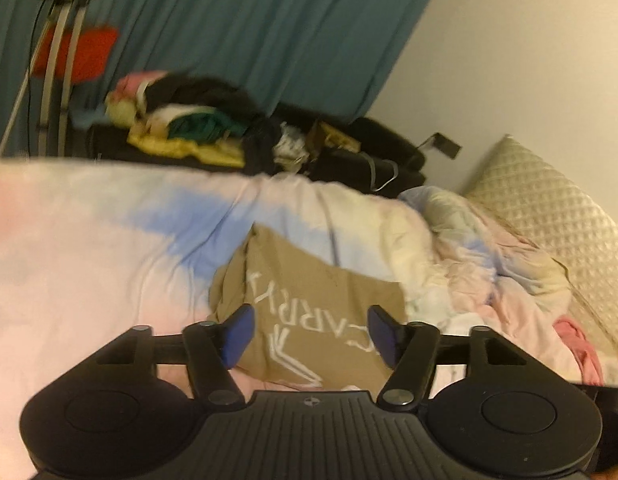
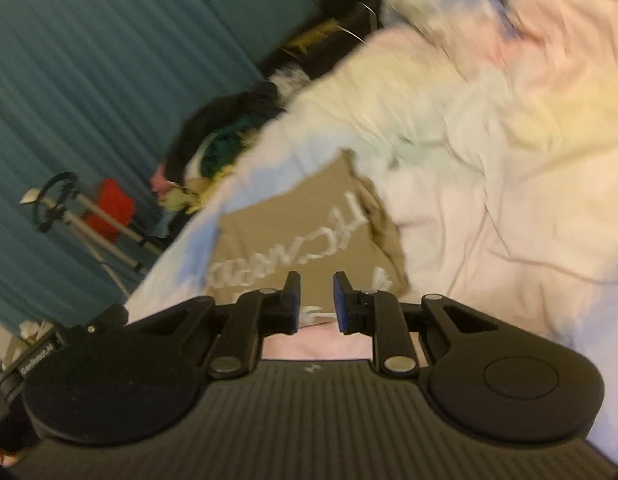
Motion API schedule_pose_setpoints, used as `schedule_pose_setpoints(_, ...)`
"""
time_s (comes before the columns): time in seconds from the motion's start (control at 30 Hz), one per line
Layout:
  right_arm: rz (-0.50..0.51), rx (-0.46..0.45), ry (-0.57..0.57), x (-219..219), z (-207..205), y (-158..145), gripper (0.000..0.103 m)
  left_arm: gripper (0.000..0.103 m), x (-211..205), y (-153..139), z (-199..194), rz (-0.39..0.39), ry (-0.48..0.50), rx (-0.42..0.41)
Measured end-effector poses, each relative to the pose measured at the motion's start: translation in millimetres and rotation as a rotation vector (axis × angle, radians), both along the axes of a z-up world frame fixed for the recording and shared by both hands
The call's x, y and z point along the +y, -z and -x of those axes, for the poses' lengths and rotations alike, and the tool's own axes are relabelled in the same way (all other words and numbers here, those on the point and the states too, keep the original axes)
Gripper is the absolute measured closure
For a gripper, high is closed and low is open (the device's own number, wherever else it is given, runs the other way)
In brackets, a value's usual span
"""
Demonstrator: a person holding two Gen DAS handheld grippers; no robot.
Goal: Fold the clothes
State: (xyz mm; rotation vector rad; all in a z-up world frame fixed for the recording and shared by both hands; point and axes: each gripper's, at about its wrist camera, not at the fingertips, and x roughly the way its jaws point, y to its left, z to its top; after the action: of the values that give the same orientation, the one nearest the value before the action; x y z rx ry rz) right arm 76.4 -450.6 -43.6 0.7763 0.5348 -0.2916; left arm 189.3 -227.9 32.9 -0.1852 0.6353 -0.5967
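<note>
While both wrist views are blurred, each shows the tan T-shirt (image 1: pixel 309 304) lying on a pastel tie-dye duvet (image 1: pixel 89 248), folded into a rough rectangle with white lettering facing up. The left gripper (image 1: pixel 309 336) hangs above the shirt's near part with its 2 blue-padded fingers (image 1: pixel 239 334) spread wide, nothing between them. In the right wrist view the same T-shirt (image 2: pixel 305 236) sits ahead of the right gripper (image 2: pixel 316 300), whose blue pads (image 2: pixel 340 300) stand parallel with a narrow gap showing shirt and pink bedding; they hold nothing, and I cannot tell whether they touch the cloth.

The duvet (image 2: pixel 469 160) bunches into crumpled folds to the right of the shirt. Beyond the bed's far edge, a heap of mixed clothes (image 1: pixel 197 124), yellow, green, black and pink, rests on a dark piece of furniture in front of a teal curtain (image 1: pixel 229 20). A tripod stand (image 1: pixel 57 60) with a red object (image 1: pixel 79 54) behind it stands at the left. A quilted cream pillow (image 1: pixel 549 208) leans against the pale wall at the right.
</note>
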Motion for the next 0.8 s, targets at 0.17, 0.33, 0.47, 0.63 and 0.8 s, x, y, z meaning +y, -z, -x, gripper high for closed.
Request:
schedule_pose_setpoints(0.17, 0.164, -0.052, -0.071, 32.8, 25.6, -52.6, 0.066, 0.011, 11.4, -47.8, 55.1, -0.036, 0.072, -0.117)
schedule_pose_setpoints(0.33, 0.304, -0.133, -0.107, 71.9, 59.6, -89.5, 0.014, 0.0, 27.8, -71.5, 116.9, -0.028, 0.132, -0.21)
schedule_pose_setpoints(0.47, 0.376, -0.154, -0.13, 98.9, 82.8, -98.3, 0.013, 0.0, 45.5, -69.1, 157.2, -0.006, 0.134, -0.263)
schedule_pose_setpoints(0.63, 0.389, -0.164, -0.128, 120.1, 103.5, -82.8, 0.013, 0.0, 72.2, -53.5, 185.1, 0.024, 0.08, -0.28)
schedule_pose_setpoints(0.8, 0.434, -0.184, -0.115, 139.2, 120.4, -60.3, 0.013, 0.0, 90.6, -43.1, 207.7, 0.012, 0.067, -0.322)
